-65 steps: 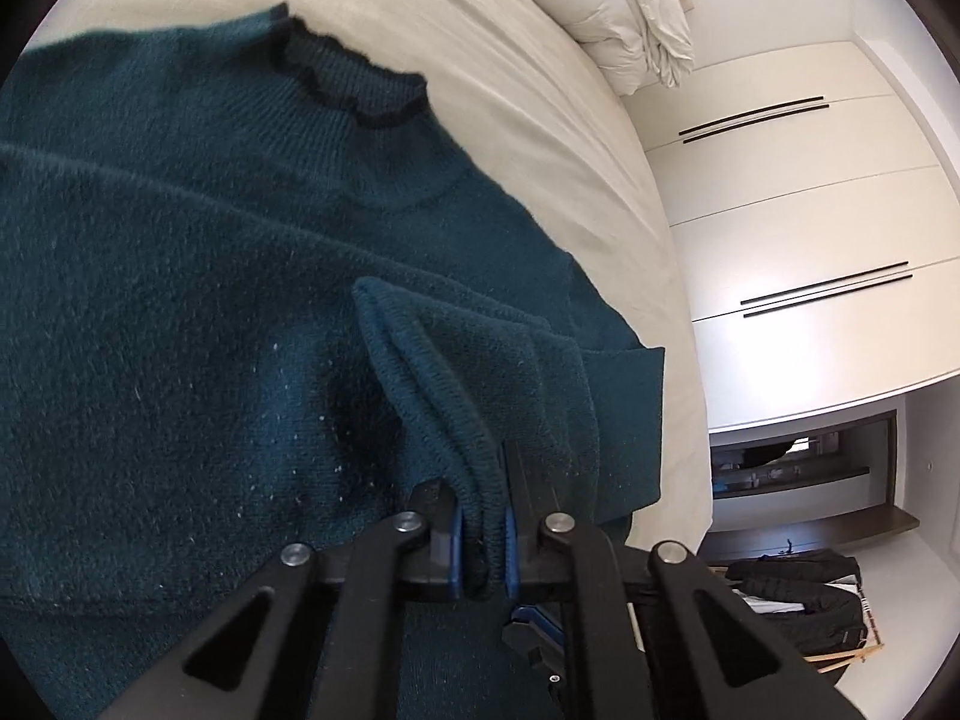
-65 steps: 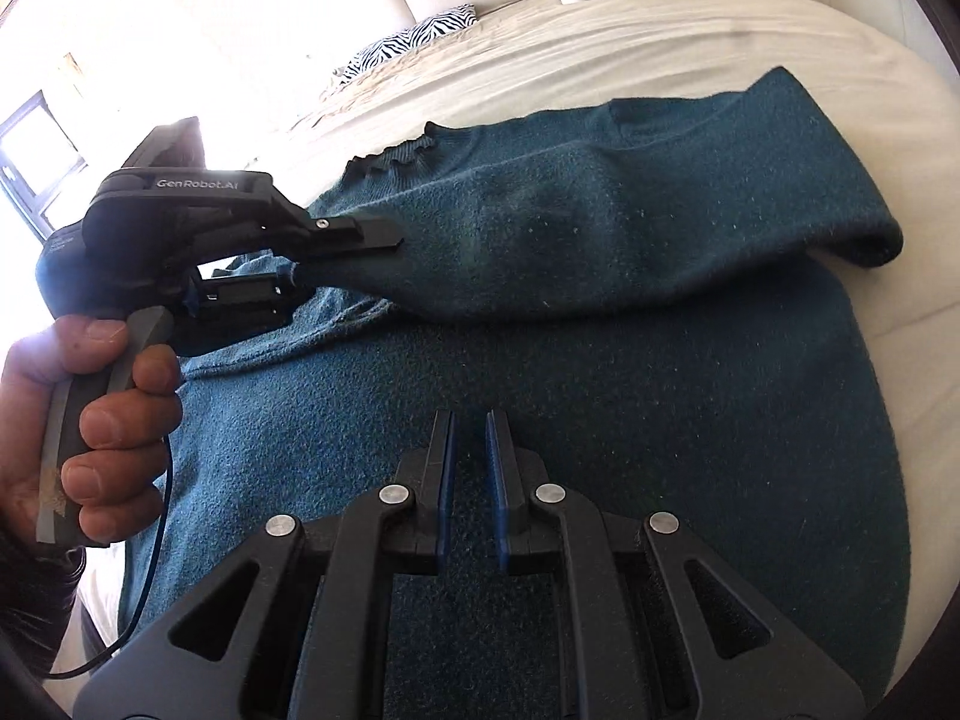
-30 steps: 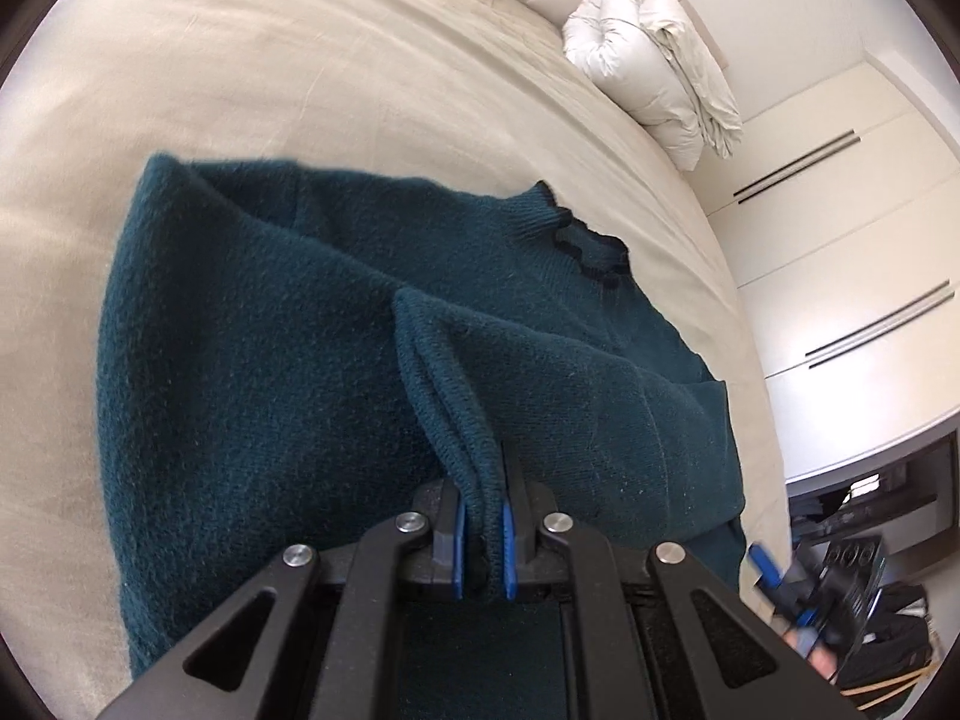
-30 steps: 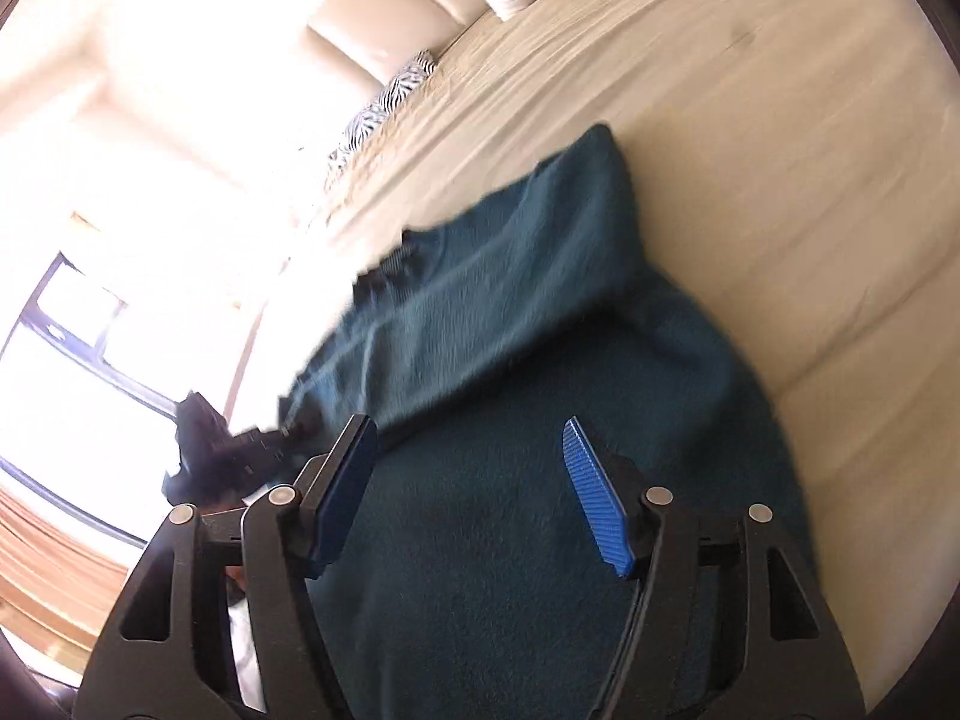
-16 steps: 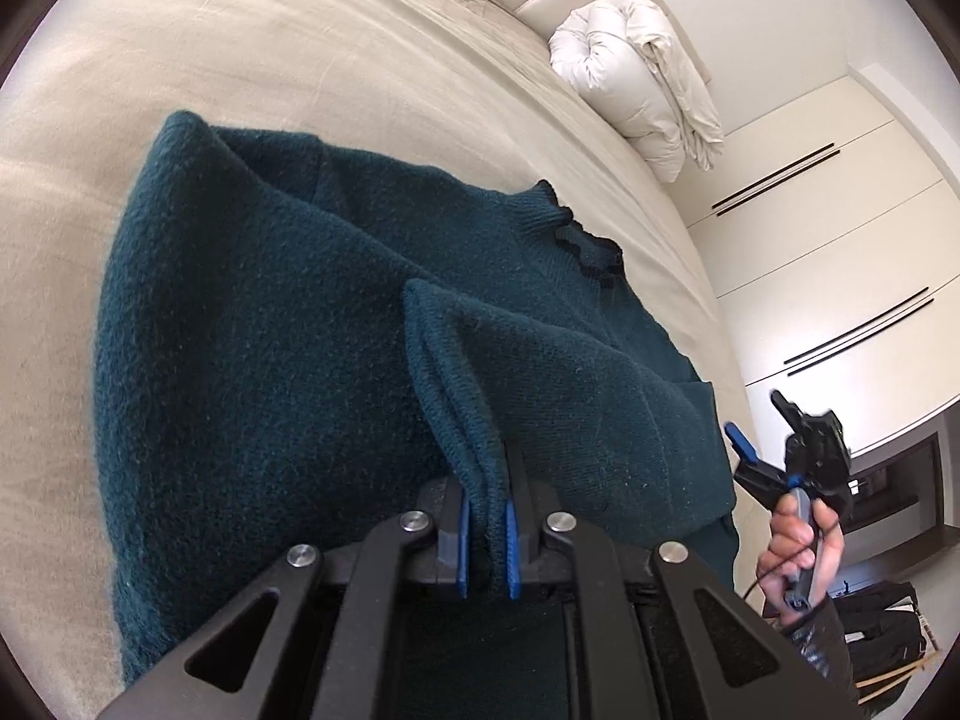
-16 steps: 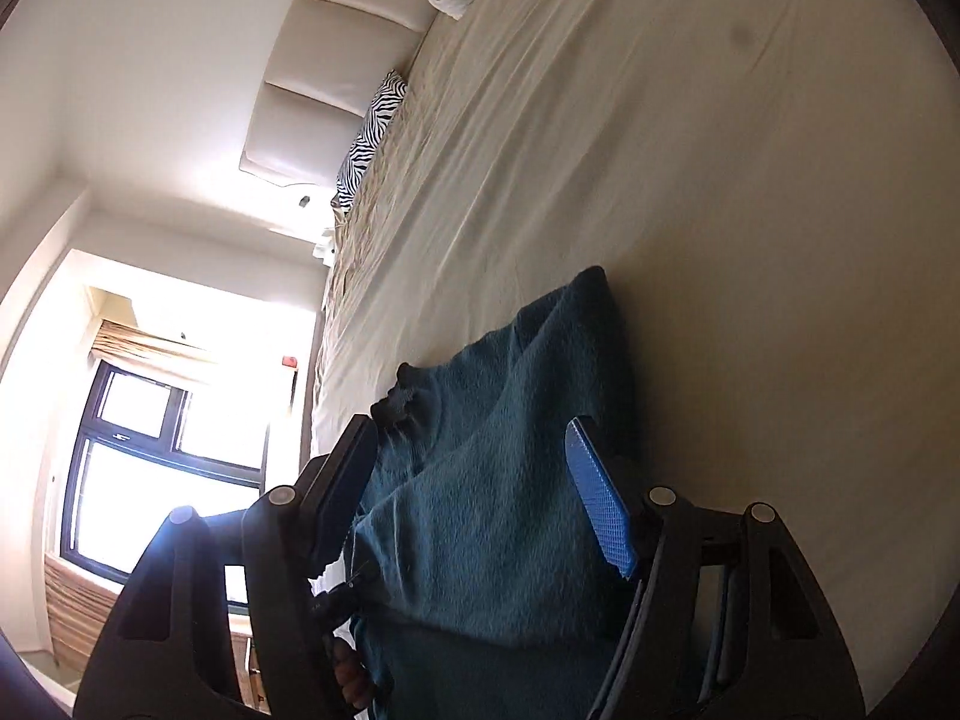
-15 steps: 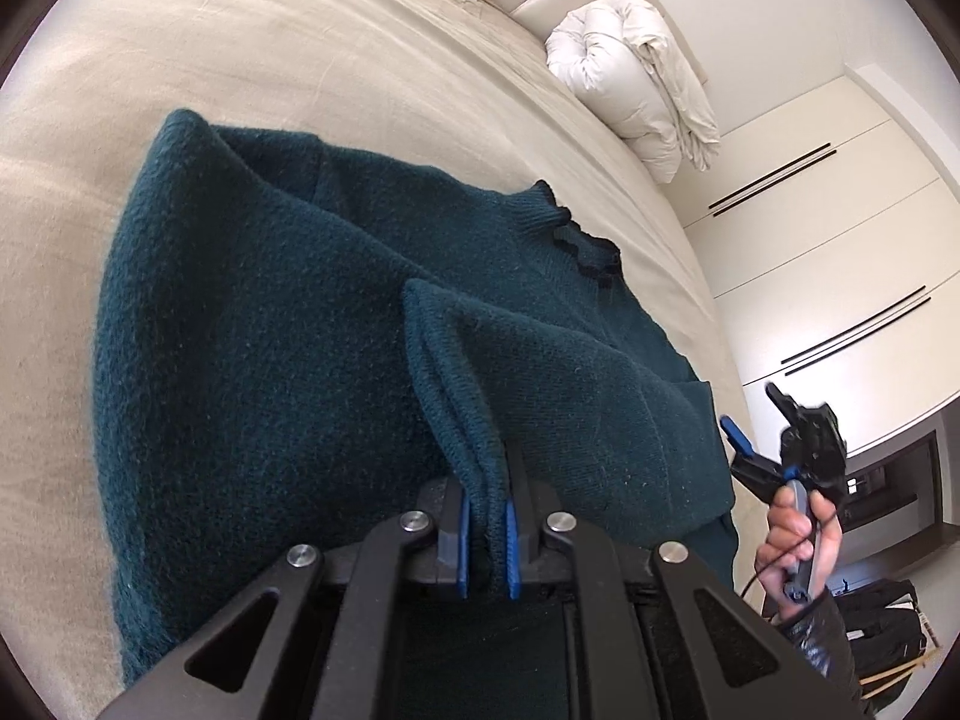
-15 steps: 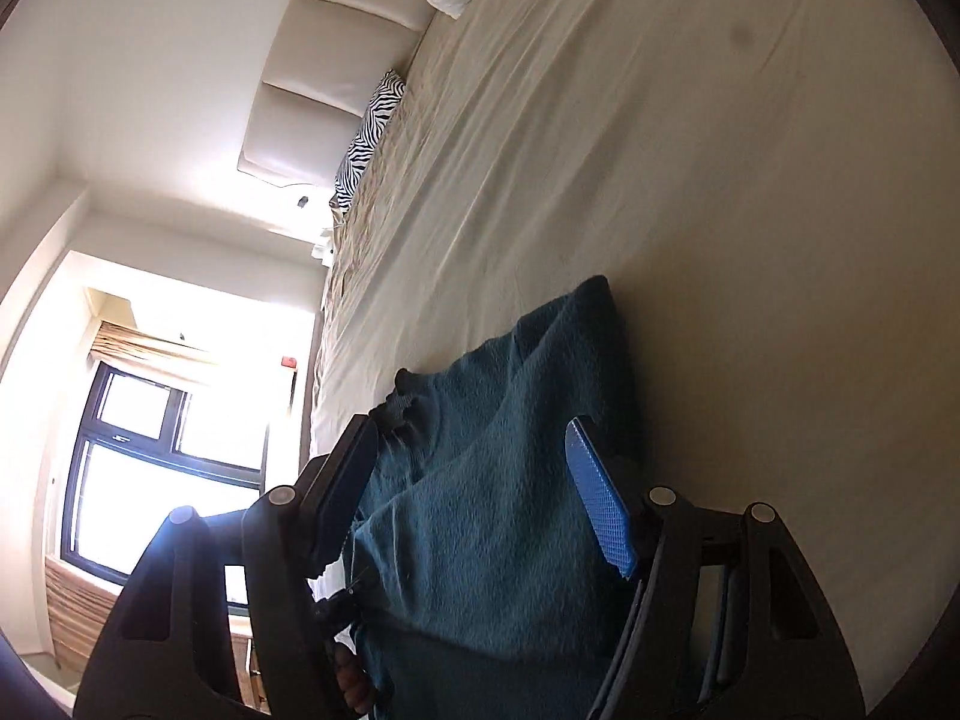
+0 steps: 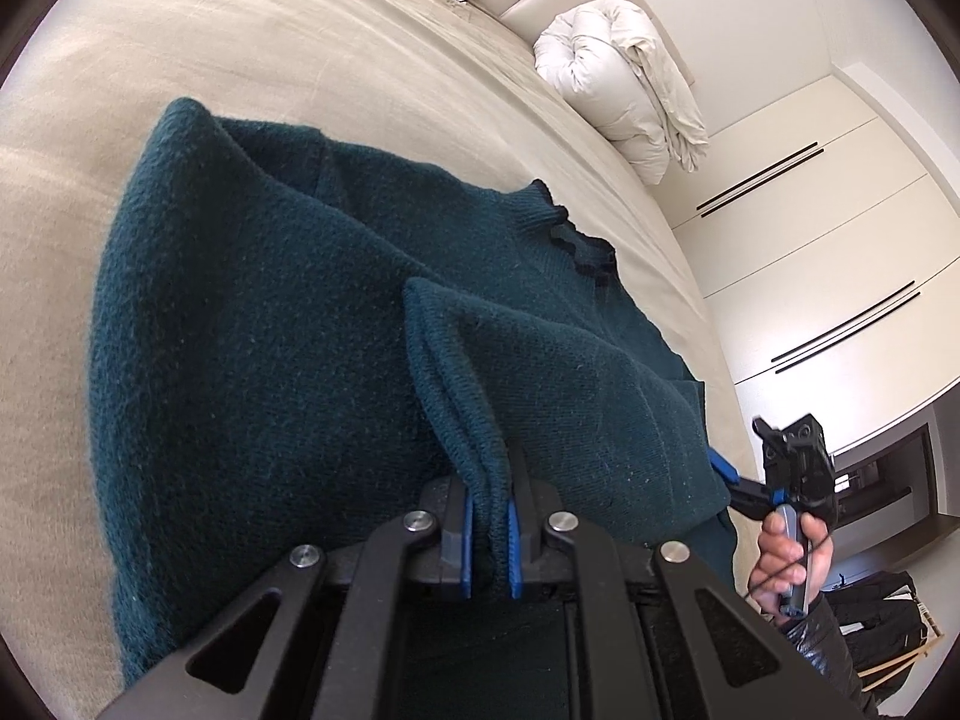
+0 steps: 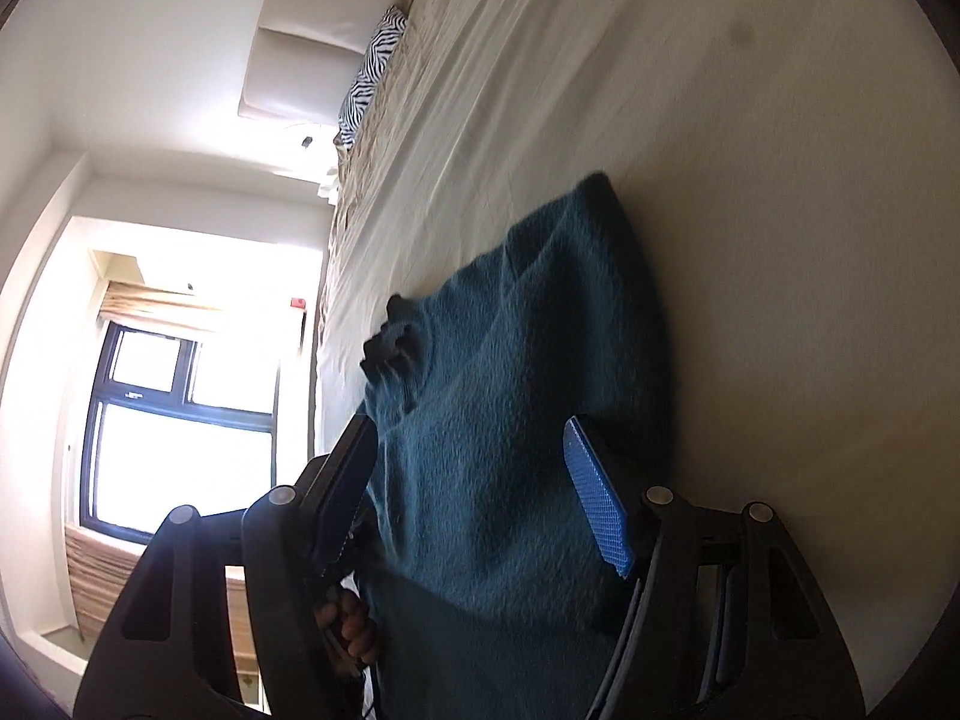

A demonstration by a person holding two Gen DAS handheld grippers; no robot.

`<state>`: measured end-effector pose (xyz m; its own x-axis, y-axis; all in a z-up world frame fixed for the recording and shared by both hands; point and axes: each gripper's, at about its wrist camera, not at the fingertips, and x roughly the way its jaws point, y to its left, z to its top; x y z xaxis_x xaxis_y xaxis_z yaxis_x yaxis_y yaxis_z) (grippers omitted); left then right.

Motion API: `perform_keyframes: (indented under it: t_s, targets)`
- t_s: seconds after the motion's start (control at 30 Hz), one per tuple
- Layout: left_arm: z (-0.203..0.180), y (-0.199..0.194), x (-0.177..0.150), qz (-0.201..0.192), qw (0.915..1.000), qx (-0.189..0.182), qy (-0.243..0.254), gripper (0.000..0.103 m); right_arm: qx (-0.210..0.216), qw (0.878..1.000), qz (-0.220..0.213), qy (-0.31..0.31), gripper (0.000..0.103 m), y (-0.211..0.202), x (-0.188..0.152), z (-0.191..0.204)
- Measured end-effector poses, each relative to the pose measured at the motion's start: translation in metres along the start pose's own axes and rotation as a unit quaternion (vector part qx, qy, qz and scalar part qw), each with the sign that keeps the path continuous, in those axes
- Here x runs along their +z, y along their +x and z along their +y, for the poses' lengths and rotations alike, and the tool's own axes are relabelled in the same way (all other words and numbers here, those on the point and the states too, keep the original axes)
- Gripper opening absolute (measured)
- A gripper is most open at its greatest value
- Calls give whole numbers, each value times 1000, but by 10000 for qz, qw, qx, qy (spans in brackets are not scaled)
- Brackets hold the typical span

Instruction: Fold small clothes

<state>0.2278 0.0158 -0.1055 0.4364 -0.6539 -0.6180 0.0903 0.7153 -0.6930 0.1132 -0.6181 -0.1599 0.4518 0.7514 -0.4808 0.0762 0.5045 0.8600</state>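
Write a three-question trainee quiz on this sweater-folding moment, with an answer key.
1. True or false: the left gripper is shut on a fold of the teal sweater.
2. The right gripper is: A) shut on the sweater's collar, B) open, holding nothing, C) out of view.
3. Fill in: the sweater lies on a beige ____.

Key: 1 true; 2 B; 3 bed.
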Motion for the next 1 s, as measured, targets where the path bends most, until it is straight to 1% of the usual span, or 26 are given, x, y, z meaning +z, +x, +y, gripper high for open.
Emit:
perform_keyframes:
  t_s: [0.13,0.2,0.3,0.37,0.43,0.5,0.57,0.6,0.67,0.8,0.87,0.93,1.0]
  targets:
    - [2,-1,0,4,10000,-17,-14,12,93,9999,128,0,64,-2,-31,0]
    - [2,-1,0,0,10000,-26,-20,12,102,9999,68,20,64,-7,-40,-4]
    - [0,-10,-3,-46,10000,11,-76,13,177,9995,-109,256,64,-20,-51,-10]
    - [-3,-31,-9,-186,9997,111,-128,26,128,9993,-258,243,64,-33,-65,-6]
    - [-6,-59,-20,-428,9990,81,-110,53,64,9993,-343,100,65,-49,-80,0]
    - [-5,-96,-40,-736,9972,135,-61,61,-75,9991,-417,-100,65,-62,-101,8]
    - [3,-125,-64,-860,9960,136,-208,61,-160,9985,-467,-253,65,-73,-127,15]
    - [9,-138,-78,-861,9957,127,-327,61,-188,9983,-487,-276,65,-79,-138,15]
    - [16,-157,-107,-781,9958,252,-408,62,-284,9977,-540,-307,65,-88,-161,16]
    - [18,-174,-158,-453,9973,451,-363,62,-446,9958,-716,-349,65,-116,-203,14]
    - [18,-179,-182,-328,9976,421,-432,62,-524,9949,-760,-418,65,-135,-219,13]
    - [16,-183,-200,-250,9978,331,-514,62,-643,9932,-810,-534,65,-150,-235,17]
    - [12,-185,-213,-148,9982,327,-486,62,-847,9906,-855,-657,65,-161,-248,20]
